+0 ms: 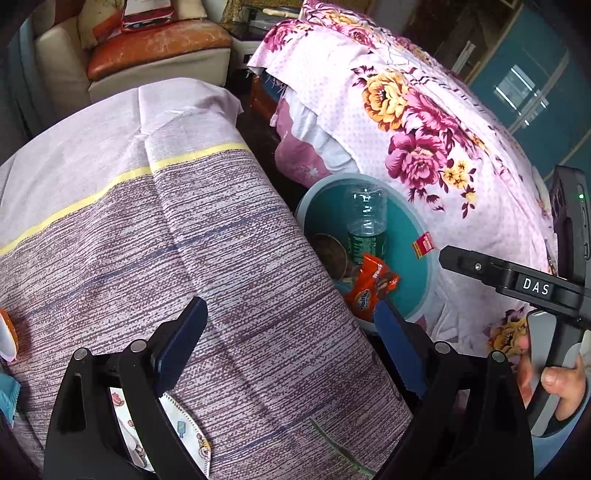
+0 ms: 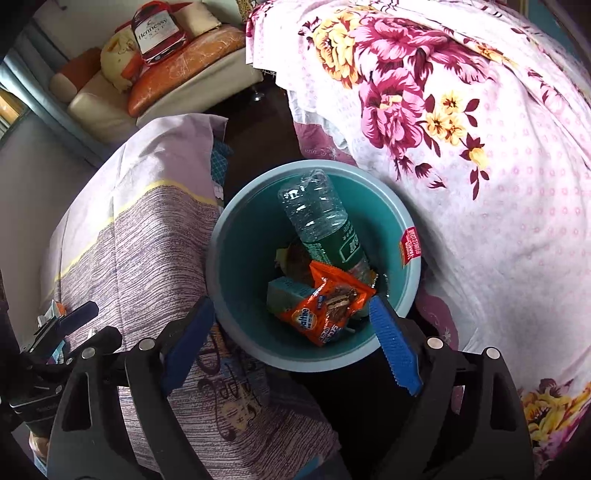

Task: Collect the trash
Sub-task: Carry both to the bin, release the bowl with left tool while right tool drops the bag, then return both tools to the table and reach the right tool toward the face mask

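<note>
A teal trash bin (image 2: 236,258) stands on the floor between two cloth-covered surfaces; it also shows in the left wrist view (image 1: 413,273). Inside lie a clear plastic bottle with a green label (image 2: 317,218), an orange snack wrapper (image 2: 328,302) and a light teal box (image 2: 284,295). My right gripper (image 2: 291,310) is open and empty, just above the bin's near rim. My left gripper (image 1: 291,325) is open and empty over the striped purple cloth (image 1: 184,240), left of the bin. A printed face mask (image 1: 184,439) lies under its left finger.
A floral pink sheet (image 2: 461,147) covers a mound right of the bin. An orange-and-cream sofa (image 1: 147,48) stands at the back with a Hennessy bag (image 2: 159,33). An orange-and-white item (image 1: 7,332) lies at the cloth's left edge. The right gripper's body (image 1: 517,284) is at the right.
</note>
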`<state>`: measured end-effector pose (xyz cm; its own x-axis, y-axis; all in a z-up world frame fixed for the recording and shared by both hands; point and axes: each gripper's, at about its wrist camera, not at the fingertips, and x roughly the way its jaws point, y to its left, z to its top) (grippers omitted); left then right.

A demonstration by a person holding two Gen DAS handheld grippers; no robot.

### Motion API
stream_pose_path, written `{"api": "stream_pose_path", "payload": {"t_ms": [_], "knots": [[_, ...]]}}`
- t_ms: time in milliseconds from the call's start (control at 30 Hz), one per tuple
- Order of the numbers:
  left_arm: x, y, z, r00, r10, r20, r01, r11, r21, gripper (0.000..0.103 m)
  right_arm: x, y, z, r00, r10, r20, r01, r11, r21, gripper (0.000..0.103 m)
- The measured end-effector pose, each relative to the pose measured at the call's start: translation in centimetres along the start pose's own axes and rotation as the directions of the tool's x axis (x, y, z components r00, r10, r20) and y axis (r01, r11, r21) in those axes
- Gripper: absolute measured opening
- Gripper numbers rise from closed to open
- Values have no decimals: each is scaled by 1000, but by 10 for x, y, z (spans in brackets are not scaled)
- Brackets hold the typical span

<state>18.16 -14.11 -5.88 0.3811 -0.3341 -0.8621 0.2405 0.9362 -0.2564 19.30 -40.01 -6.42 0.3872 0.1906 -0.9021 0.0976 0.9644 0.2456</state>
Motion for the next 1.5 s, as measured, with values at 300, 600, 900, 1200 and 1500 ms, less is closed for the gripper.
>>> {"api": "stream_pose_path", "payload": {"t_ms": [300, 600, 900, 1200, 1500], "knots": [[-27, 28, -21, 999, 8, 32, -6, 999, -43, 92, -9, 34, -10, 1000, 3, 3, -3, 999, -48, 82], [-54, 65, -44, 998, 33, 61, -27, 996, -89, 92, -13, 79, -26, 1000, 9, -8, -10, 993, -119, 82], [-82, 117, -68, 994, 58, 89, -41, 982, -182, 92, -4, 134, -45, 998, 19, -55, -31, 976, -217, 82], [-105, 161, -95, 991, 88, 105, -58, 965, -257, 92, 23, 199, -78, 988, 32, -152, -84, 935, -344, 82], [-126, 198, -110, 979, 148, 138, -98, 944, -315, 92, 54, 251, -109, 975, 2, -221, -103, 888, -448, 82]]}}
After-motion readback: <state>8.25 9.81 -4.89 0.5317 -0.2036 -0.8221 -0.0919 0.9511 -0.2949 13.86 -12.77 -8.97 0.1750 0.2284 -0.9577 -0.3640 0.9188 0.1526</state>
